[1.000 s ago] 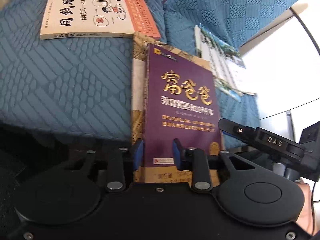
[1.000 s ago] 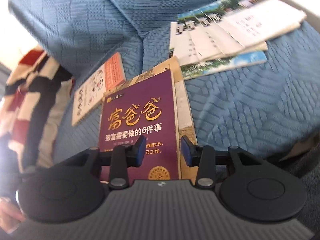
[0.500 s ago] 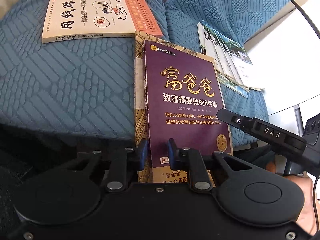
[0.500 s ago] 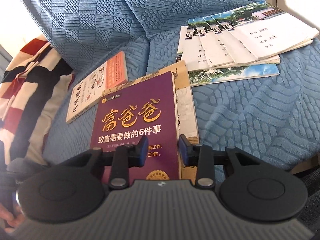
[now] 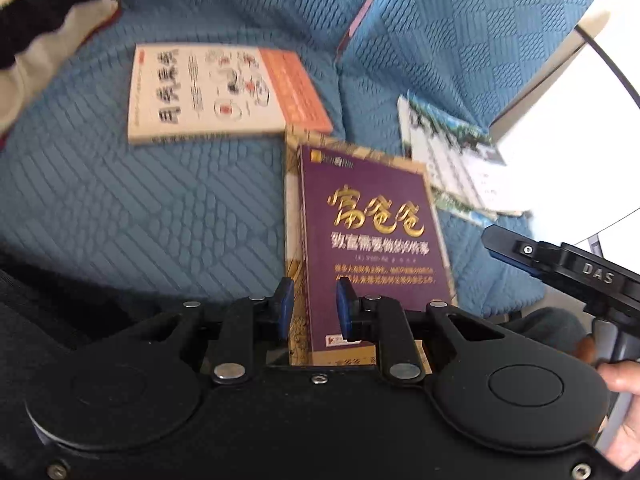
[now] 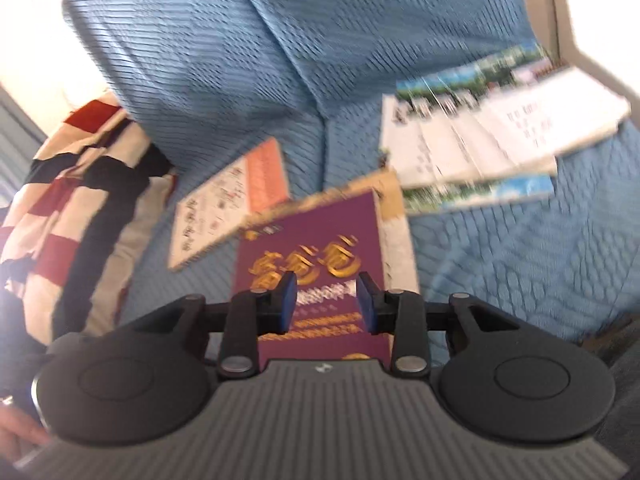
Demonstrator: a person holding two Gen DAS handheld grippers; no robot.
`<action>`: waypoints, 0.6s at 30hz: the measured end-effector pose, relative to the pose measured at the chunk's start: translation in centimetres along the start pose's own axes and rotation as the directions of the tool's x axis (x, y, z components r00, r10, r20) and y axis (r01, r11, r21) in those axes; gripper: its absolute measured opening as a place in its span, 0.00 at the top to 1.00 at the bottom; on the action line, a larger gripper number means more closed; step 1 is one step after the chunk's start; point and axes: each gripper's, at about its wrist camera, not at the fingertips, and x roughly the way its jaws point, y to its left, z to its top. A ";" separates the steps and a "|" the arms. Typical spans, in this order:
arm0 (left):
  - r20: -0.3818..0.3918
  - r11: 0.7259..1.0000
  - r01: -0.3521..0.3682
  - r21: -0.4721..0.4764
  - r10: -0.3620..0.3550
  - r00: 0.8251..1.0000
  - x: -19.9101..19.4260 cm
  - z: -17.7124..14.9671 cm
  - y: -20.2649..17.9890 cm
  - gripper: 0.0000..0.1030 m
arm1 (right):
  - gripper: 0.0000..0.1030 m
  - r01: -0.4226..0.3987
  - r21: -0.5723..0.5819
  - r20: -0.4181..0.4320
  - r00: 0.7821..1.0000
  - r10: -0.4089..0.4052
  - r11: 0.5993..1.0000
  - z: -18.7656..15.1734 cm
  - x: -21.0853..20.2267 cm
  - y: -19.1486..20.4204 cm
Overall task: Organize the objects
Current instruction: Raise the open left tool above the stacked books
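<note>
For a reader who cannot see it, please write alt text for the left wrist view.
A purple book lies on a tan book on a blue sofa, just ahead of the left hand-held gripper, whose fingers stand slightly apart with nothing clamped. A white and orange book lies farther left, booklets farther right, and the right hand-held gripper enters at the right edge.

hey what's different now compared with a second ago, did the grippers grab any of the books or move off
Both grippers lifted and pulled back: the left gripper and right gripper now see more of the sofa. Neither took hold of anything. The purple book stays stacked on the tan book; the white-and-orange book and the booklets are unmoved.
</note>
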 end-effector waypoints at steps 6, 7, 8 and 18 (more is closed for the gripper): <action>0.061 0.999 -0.022 0.036 0.020 0.998 -2.9 0.8 -1.1 0.80 | 0.65 -0.042 -0.052 0.054 0.998 0.045 0.998 1.4 -2.5 2.8; 0.070 0.999 -0.026 0.042 0.023 0.997 -3.4 0.9 -1.3 0.80 | 0.65 -0.041 -0.067 0.063 0.997 0.046 0.997 1.5 -2.9 3.3; 0.079 0.999 -0.027 0.047 0.024 0.997 -3.8 1.0 -1.4 0.80 | 0.65 -0.042 -0.080 0.070 0.996 0.047 0.996 1.7 -3.2 3.8; 0.162 0.997 -0.054 0.052 0.045 0.986 -9.4 2.1 -2.5 0.80 | 0.64 -0.027 -0.171 0.131 0.990 0.050 0.985 1.8 -6.9 7.4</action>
